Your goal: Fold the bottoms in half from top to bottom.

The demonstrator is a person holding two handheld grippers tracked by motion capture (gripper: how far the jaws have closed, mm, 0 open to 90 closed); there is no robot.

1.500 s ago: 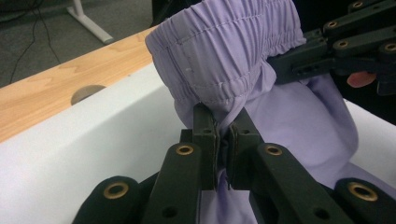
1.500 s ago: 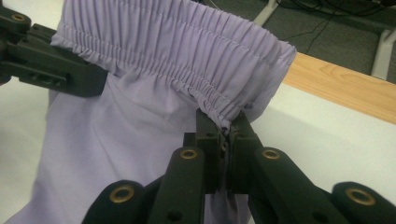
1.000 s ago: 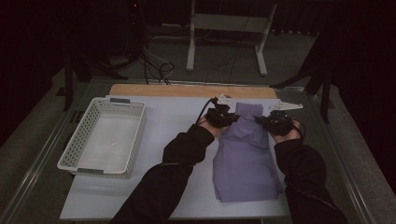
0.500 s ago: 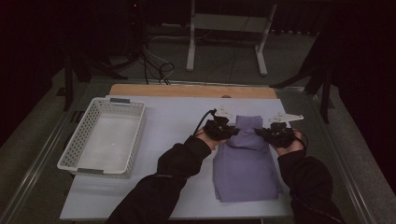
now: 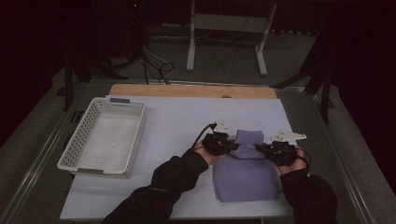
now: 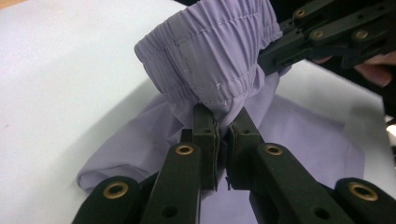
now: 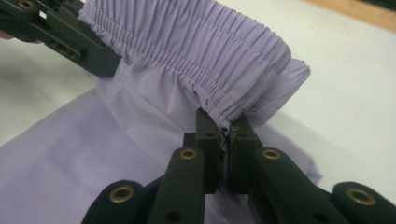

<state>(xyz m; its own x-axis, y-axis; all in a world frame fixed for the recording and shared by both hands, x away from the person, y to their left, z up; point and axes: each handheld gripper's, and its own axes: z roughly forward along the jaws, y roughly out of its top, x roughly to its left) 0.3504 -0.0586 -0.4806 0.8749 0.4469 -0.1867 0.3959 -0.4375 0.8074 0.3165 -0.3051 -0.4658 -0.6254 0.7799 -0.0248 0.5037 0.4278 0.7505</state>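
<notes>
Both grippers, left point(image 5: 223, 143) and right point(image 5: 276, 151), had drawn the shorts' point(image 5: 245, 175) waistband point(image 6: 210, 56) back toward the person, well right of the basket point(image 5: 100, 135). Each stayed clamped on the elastic; the fold over the garment looked about half done.

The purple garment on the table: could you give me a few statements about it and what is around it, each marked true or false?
1. Both grippers are clamped on the purple garment. True: left gripper, right gripper.
2. The elastic waistband is lifted between them. True.
3. The white basket holds the garment. False: the garment is on the white table cover, apart from the basket.
4. The basket is to the right of the garment. False: it is to the left.
</notes>
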